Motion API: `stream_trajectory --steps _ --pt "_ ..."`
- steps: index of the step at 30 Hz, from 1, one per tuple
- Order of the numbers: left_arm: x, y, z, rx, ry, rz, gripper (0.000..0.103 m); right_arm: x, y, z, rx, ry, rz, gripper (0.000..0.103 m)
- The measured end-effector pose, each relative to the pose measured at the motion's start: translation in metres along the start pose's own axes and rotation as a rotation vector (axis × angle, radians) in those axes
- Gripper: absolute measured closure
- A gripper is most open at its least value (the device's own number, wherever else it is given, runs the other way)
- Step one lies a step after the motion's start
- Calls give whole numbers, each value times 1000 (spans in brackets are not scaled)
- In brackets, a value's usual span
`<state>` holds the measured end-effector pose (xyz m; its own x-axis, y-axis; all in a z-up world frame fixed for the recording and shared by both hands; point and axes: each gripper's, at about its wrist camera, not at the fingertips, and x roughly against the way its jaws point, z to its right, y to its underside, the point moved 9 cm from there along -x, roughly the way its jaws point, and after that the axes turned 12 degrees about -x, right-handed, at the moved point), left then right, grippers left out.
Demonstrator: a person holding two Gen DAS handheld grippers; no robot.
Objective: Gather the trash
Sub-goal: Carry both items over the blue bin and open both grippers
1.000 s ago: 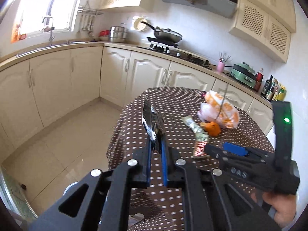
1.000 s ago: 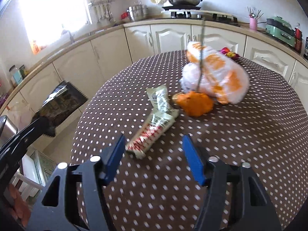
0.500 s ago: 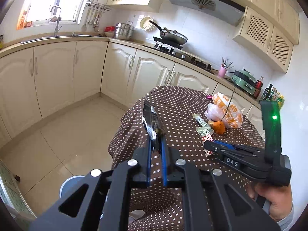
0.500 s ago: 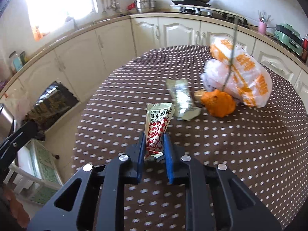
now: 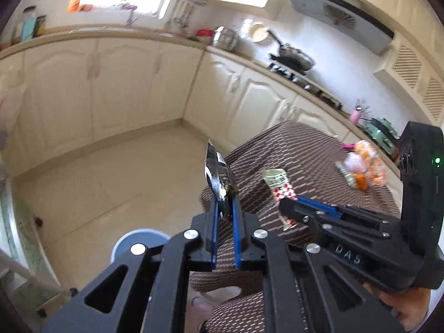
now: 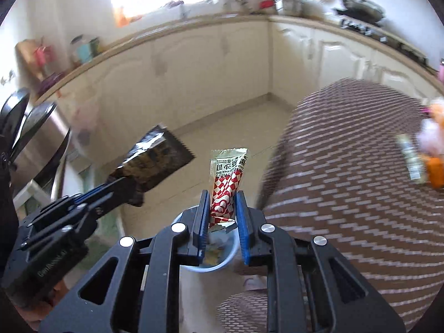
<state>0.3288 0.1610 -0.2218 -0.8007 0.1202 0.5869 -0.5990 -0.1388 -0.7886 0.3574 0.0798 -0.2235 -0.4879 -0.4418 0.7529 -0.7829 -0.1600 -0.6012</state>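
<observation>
My left gripper (image 5: 225, 208) is shut on a dark foil wrapper (image 5: 219, 177), seen edge-on; it shows flat in the right wrist view (image 6: 155, 163). My right gripper (image 6: 222, 208) is shut on a red-and-white checked sauce packet (image 6: 226, 177), also seen in the left wrist view (image 5: 280, 187). Both are held off the table edge above a light blue trash bin (image 5: 138, 245) on the floor; it sits right below the packet (image 6: 230, 252). More trash stays on the table: a greenish wrapper (image 6: 410, 158), an orange lump (image 6: 434, 173) and an orange-white bag (image 5: 369, 161).
The round table with a brown dotted cloth (image 6: 347, 166) is to the right. Cream cabinets (image 5: 111, 88) line the far walls, with tiled floor (image 5: 111, 183) between. A metal bin (image 6: 41, 138) and a stool (image 5: 30, 277) stand at the left.
My right gripper has lifted the sauce packet off the table and swung left over the blue bin. My left gripper, still holding the dark wrapper, has tilted down toward the floor.
</observation>
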Motion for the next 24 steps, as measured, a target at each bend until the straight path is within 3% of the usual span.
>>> stream_trajectory --steps 5,12,18,21,24 --pt "-20 41 -44 60 -57 -97 95 -58 30 -30 27 -28 -116 85" --pt "-60 81 -85 119 -88 -212 95 -113 59 -31 13 -11 -212 85" --pt "-85 79 -100 130 -83 -229 94 -133 58 -30 -14 4 -224 85" --pt "-97 75 -102 142 -73 -250 85 -137 57 -23 -26 12 -225 85" --pt "-100 72 -99 132 -61 -237 85 -138 59 -22 -29 10 -229 85"
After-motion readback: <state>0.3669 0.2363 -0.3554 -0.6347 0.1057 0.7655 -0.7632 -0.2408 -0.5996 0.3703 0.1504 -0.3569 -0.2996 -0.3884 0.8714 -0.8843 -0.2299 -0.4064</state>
